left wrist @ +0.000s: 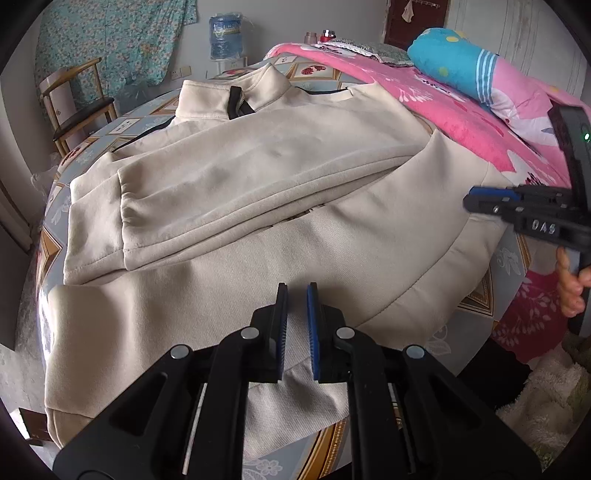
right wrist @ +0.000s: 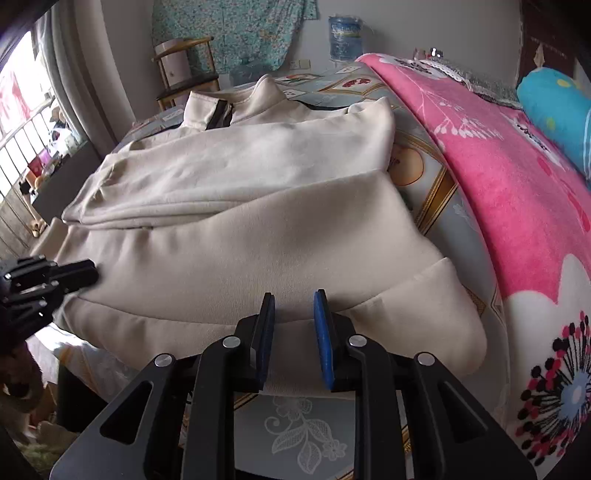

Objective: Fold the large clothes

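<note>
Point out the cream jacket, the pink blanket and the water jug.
cream jacket (left wrist: 280, 158), left wrist view, on the folded sleeve.
pink blanket (right wrist: 509, 192), right wrist view, on its plain pink area.
water jug (left wrist: 224, 37), left wrist view, on its blue body.

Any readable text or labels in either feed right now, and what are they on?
"DAS": white letters on the right claw body, seen in the left wrist view; could also be "0AS".
Water jug label: printed but too blurred to read.
Cream jacket: no text visible.

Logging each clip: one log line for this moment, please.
stage: sleeves folded in | cream jacket flat on bed | left claw open at hem | right claw open at hem
</note>
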A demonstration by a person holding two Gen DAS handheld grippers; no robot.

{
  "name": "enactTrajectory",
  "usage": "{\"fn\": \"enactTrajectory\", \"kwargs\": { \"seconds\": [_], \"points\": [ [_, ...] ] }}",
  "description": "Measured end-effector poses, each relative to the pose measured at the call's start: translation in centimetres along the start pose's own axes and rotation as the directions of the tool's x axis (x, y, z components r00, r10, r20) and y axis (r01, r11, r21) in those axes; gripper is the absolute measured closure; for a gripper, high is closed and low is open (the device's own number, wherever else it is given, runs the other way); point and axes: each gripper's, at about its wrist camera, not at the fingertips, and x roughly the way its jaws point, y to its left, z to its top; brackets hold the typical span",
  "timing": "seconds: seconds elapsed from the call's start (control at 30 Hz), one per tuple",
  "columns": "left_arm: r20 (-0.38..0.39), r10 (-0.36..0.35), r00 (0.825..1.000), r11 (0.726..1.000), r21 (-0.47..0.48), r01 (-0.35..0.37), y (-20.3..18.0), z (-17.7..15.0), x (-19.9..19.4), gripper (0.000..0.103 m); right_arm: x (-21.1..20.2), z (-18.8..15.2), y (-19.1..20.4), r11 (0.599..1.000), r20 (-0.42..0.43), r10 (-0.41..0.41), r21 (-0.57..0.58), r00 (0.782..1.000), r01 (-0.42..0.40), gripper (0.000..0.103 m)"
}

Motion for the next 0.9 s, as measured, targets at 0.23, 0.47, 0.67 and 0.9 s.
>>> {"fn": "enactTrajectory", "kwargs": {
  "seconds": [0.23,0.47,0.67,0.9],
  "points": [
    [-0.016,-0.020,1.000,0.999,-0.039,0.020,0.4,0.2,0.1,0.093,0.4,-1.9,-3.9,0.996,-0.020,-0.043,0.077,0.999,0.044,0.081],
    [-0.038,-0.046,0.998,0.998,-0.053,0.044,0.8,0.4,0.1,0.093,-3.4,-0.1,1.3,0.990,0.075,0.135,-0.040,0.988,-0.133,0.080],
    [-0.047,-0.080,0.996,0.994,-0.081,0.076,1.3,0.5,0.2,0.093,1.7,-2.1,5.9,0.971,-0.077,0.191,-0.132,0.979,-0.200,0.080],
    [-0.042,-0.115,0.993,0.987,-0.118,0.109,1.9,0.4,0.1,0.093,-2.1,0.0,9.0,0.929,0.011,0.314,-0.210,0.949,-0.305,0.080]
  ]
}}
